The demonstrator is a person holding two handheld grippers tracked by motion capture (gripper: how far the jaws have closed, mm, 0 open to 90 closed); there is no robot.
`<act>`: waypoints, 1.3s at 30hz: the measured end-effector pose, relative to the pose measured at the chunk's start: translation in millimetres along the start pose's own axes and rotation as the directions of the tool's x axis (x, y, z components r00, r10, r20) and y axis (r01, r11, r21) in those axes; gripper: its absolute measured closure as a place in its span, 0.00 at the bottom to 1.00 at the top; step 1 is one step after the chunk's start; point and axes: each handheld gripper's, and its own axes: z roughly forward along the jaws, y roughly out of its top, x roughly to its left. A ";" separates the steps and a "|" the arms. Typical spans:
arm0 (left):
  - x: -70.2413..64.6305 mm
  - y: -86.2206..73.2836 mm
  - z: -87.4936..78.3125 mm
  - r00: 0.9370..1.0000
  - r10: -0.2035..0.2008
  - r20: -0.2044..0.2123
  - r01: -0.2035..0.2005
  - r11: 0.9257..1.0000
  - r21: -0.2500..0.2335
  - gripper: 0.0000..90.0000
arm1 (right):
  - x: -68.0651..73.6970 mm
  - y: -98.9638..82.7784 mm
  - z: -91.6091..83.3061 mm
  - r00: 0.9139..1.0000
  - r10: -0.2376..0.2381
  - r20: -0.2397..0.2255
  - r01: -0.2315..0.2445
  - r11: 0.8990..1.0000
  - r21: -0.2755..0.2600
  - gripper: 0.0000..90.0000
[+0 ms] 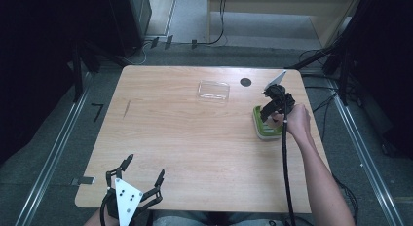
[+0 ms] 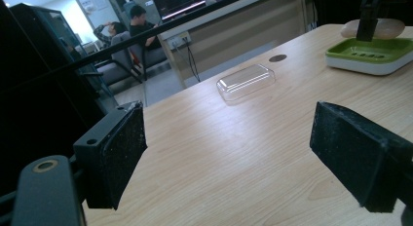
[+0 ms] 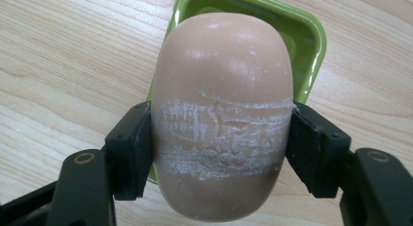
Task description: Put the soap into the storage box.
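Nearest the person, the left gripper (image 1: pixel 142 178) rests low at the near edge of the pale wooden table (image 1: pixel 185 138), its jaws spread wide with only bare tabletop between them; the grey three-cornered plate (image 1: pixel 126 198) sits on top of it. In the left gripper view the two black pads (image 2: pixel 117 153) stand far apart and hold nothing.

Farther out and well to that gripper's right, the right gripper (image 1: pixel 267 114), held in the person's right hand (image 1: pixel 296 121), is clamped on a smooth, oval, peach-coloured bar of soap (image 3: pixel 221 114). The right gripper view shows what the high view cannot: the jaws press the soap's two long sides, across a band of white scuff marks, and the soap's long axis runs straight away from the gripper, its rounded far end pointing out over the dish. The soap hangs above a shallow, rounded-rectangle green soap dish (image 3: pixel 302 36) on a white base; the dish is directly under and beyond the jaws. I cannot tell whether the soap touches it. From the left gripper view the dish's (image 2: pixel 368 53) inner floor shows small drain slots with nothing lying on them, and the soap (image 2: pixel 384 27) sits above its far rim.

Beyond the left gripper and well apart from the right one lies a clear, rectangular plastic lid (image 1: pixel 213 90), empty. Just past it is a small dark round hole (image 1: pixel 245 82) in the tabletop.
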 end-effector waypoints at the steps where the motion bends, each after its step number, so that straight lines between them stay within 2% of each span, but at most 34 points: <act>1: 0.0 0.0 0.0 1.000 0.000 -0.001 0.000 1.000 0.000 0.15 | -0.3 0.1 0.2 1.000 0.003 0.000 -0.003 1.000 0.002 0.37; 4: 0.0 0.1 -0.1 1.000 0.002 0.000 -0.002 1.000 0.000 0.15 | -1.2 0.1 1.2 1.000 0.018 -0.006 -0.018 1.000 -0.005 0.37; 6: -0.1 0.0 -0.1 1.000 0.001 0.000 -0.001 1.000 0.000 0.15 | -1.7 0.0 2.9 0.998 0.050 -0.024 -0.051 0.999 -0.010 0.37; 9: -0.1 0.0 -0.1 1.000 0.002 0.000 -0.002 1.000 0.000 0.15 | -2.2 0.5 6.5 0.998 0.060 -0.032 -0.060 0.998 -0.010 0.37; 13: 0.0 -0.1 -0.1 1.000 0.002 0.000 -0.002 1.000 -0.001 0.15 | -2.8 1.1 13.5 0.995 0.092 -0.028 -0.092 0.996 -0.001 0.37; 23: -0.2 -0.1 0.0 1.000 0.004 0.002 -0.004 1.000 0.000 0.15 | -2.1 1.8 26.2 0.994 0.109 -0.018 -0.108 0.994 0.024 0.37; 39: -0.6 -0.1 0.2 1.000 0.006 0.003 -0.006 1.000 -0.001 0.15 | -7.1 1.1 35.0 0.987 0.159 -0.022 -0.159 0.987 0.024 0.37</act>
